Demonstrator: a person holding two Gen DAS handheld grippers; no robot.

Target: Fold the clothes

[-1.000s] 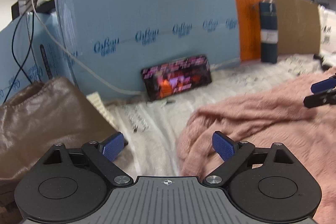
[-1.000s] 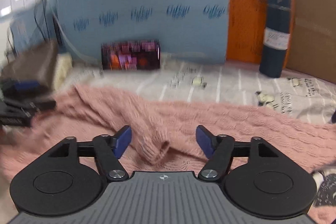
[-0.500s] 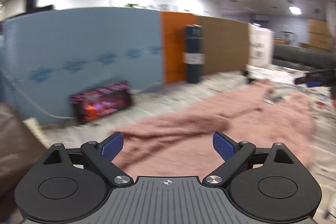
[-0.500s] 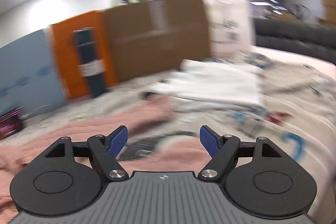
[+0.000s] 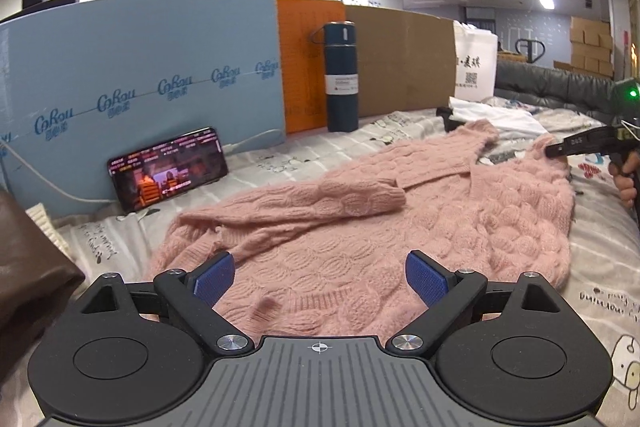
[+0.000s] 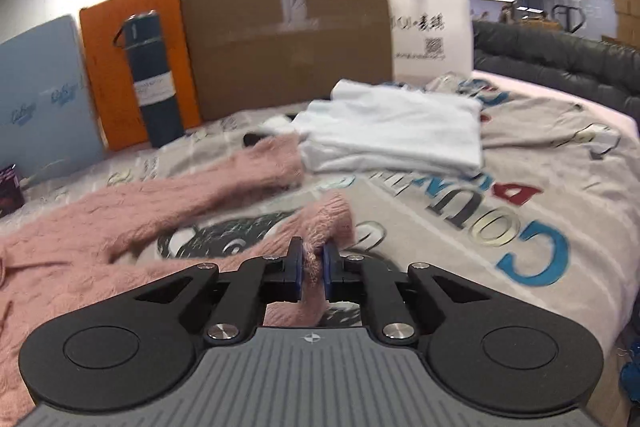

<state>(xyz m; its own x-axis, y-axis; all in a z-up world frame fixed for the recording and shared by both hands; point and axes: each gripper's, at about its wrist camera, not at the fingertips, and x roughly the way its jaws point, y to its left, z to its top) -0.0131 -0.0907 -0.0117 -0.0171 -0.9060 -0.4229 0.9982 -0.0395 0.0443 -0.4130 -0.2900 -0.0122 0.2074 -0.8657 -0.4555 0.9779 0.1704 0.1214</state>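
A pink cable-knit sweater (image 5: 360, 227) lies spread on the bed, with one sleeve (image 5: 320, 199) folded across its body. My left gripper (image 5: 318, 281) hovers open over the near hem, and nothing sits between its blue pads. My right gripper (image 6: 311, 267) is at the sweater's (image 6: 120, 227) far right edge. Its jaws are closing, and the pads press on a pinch of pink knit there. In the left wrist view the right gripper (image 5: 560, 149) shows at the far right, held by a hand. The other sleeve (image 6: 240, 179) stretches toward the white clothes.
Folded white clothes (image 6: 392, 131) lie behind the sweater. A dark flask (image 5: 340, 79) and a lit phone (image 5: 168, 167) stand against blue, orange and cardboard panels (image 6: 288, 39). A brown bag (image 5: 28, 259) sits at the left, and a dark sofa (image 6: 560, 59) at the right.
My right gripper swung right across the bed and closed on the sweater's edge. The left gripper turned right toward the sweater and stayed open.
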